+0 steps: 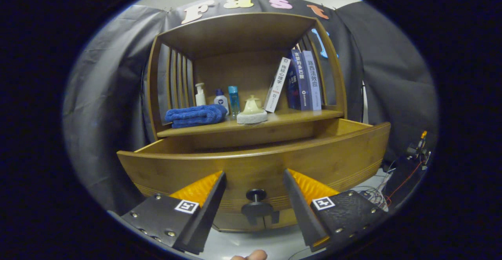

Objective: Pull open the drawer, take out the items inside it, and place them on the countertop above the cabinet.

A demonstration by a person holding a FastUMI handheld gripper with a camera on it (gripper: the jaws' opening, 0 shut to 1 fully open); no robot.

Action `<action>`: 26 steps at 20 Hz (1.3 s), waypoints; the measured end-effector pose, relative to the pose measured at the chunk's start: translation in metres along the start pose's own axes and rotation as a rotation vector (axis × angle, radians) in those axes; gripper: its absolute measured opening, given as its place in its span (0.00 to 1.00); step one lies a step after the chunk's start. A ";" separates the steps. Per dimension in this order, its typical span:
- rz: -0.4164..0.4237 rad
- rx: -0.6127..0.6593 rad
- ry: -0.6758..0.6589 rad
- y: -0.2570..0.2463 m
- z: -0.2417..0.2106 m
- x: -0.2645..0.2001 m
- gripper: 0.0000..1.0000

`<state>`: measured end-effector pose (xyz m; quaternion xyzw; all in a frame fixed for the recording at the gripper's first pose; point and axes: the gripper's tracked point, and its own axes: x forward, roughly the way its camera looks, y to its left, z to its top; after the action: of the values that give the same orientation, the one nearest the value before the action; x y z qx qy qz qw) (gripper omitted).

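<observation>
Drawer (259, 162) stands pulled out below the surface (298, 115) — its knob (256, 194) sits between the tongs (255, 181), spread wide, holding nothing.

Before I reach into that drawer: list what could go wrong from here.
1. The drawer is pulled far out; its inside is hidden behind the front panel, so reaching in would be blind.
2. The gripper hangs with jaws open either side of the knob, not pressing it; lifting carelessly could catch the drawer front.
3. The countertop is crowded: towel, bottles, books. Placing could topple something.
</observation>
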<state>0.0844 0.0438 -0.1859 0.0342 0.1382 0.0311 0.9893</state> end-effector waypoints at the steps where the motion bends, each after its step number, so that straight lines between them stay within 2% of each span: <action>1: 0.002 -0.003 0.002 0.001 0.000 0.006 0.89; 15: 0.011 0.015 0.025 0.010 0.010 0.085 0.91; 26: 0.021 0.044 0.032 0.014 0.015 0.126 0.92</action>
<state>0.2088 0.0658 -0.2042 0.0567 0.1541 0.0390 0.9857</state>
